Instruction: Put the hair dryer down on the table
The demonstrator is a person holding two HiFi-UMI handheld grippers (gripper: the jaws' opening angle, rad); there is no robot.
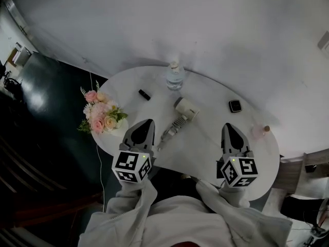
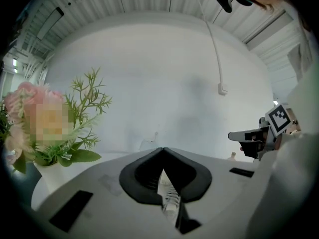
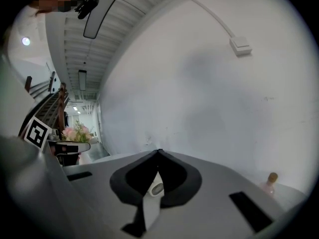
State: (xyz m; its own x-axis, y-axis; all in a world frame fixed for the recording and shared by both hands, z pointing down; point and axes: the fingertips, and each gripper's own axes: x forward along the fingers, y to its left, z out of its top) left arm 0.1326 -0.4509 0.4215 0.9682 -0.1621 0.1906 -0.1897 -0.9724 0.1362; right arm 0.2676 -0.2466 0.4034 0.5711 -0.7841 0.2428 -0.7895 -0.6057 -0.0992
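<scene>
The white hair dryer (image 1: pixel 180 116) lies on the round white table (image 1: pixel 211 148), its head toward the far side and its ribbed handle end toward me. My left gripper (image 1: pixel 148 122) hovers just left of the handle end, jaws shut and empty. My right gripper (image 1: pixel 227 126) hangs to the right of the dryer, well apart from it, also shut and empty. In the left gripper view the jaw tips (image 2: pixel 162 149) meet, and the dryer's ribbed handle (image 2: pixel 169 197) shows below them. In the right gripper view the tips (image 3: pixel 159 151) meet above the dryer's grille end (image 3: pixel 156 188).
A vase of pink flowers (image 1: pixel 100 113) stands at the table's left edge, close to my left gripper. A water bottle (image 1: pixel 175 76) is at the far edge, a small black object (image 1: pixel 144 94) beside it, a black square item (image 1: pixel 235 106) and a small pink bottle (image 1: pixel 259 131) on the right.
</scene>
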